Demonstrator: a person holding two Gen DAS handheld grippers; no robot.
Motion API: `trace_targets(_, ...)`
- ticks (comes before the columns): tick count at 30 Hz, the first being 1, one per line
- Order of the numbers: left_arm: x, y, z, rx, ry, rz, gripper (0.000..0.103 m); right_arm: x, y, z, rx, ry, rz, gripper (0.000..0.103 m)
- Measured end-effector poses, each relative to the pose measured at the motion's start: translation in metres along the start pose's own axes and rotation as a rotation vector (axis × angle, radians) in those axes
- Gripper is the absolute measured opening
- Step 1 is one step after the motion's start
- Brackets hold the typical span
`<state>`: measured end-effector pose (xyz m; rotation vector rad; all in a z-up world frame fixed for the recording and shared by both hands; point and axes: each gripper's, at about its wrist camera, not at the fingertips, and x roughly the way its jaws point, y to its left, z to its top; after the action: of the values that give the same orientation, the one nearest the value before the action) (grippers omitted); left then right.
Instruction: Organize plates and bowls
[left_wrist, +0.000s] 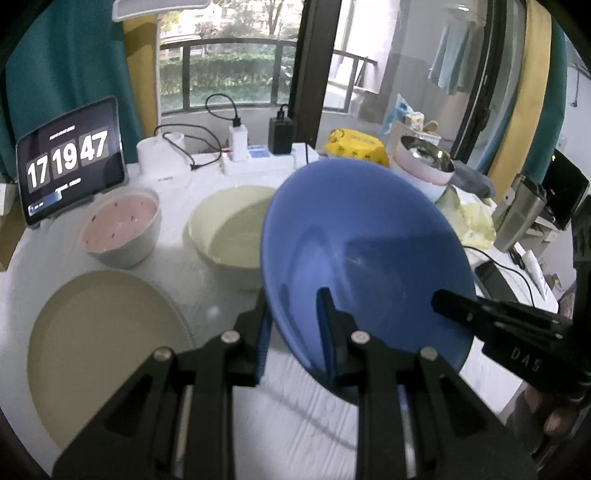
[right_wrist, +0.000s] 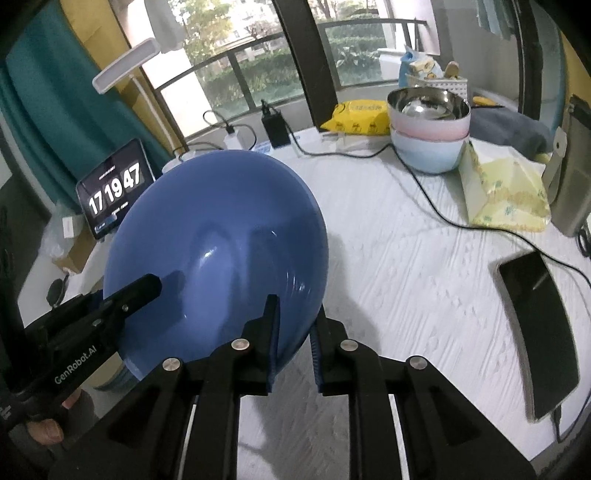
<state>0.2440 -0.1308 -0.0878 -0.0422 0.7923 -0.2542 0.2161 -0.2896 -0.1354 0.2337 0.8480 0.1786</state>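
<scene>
One blue plate (left_wrist: 362, 251) is held tilted above the middle of the tabletop (right_wrist: 406, 258), its rim pinched by the fingers of both the left gripper (left_wrist: 295, 332) and the right gripper (right_wrist: 295, 332). If the two are moved unevenly, the plate could slip out and fall. On the tabletop's left side one beige plate (left_wrist: 103, 347), one cream bowl (left_wrist: 232, 229) and one pink-lined bowl (left_wrist: 122, 229) are counted; three stacked bowls (right_wrist: 430, 136) stand at the far edge.

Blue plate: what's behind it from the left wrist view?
The blue plate, gripped by both grippers, covers the right part of the cream bowl and the base of the stacked bowls. Table directly behind it is hidden.
</scene>
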Motion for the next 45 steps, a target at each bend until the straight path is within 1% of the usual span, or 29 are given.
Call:
trace_targets(7,-0.008,0.005,-0.018,-0.003,0.028,-0.002,0.024,-0.002,0.010,-0.015,-0.012,0.046,0.002,0.020)
trace_targets(15,-0.012,0.008,-0.036,-0.004,0.079,-0.014,0.024,-0.007,0.018,-0.028,-0.028,0.082,0.001,0.029)
trace_targets(26,-0.011,0.012,-0.049,-0.009,0.124,-0.032,0.027,-0.007,0.018,-0.032,-0.030,0.099,0.010,0.029)
trace_targets(32,-0.017,0.014,-0.049,0.001,0.121,-0.028,0.027,-0.015,0.012,-0.025,-0.029,0.076,-0.002,0.029)
trace_targets(38,-0.031,0.022,-0.041,-0.008,0.081,-0.017,0.030,-0.023,0.004,-0.013,-0.025,0.045,-0.019,0.030)
trace_targets(45,-0.041,0.036,-0.023,-0.044,0.031,0.000,0.030,-0.023,0.007,0.004,-0.042,0.029,-0.014,0.030)
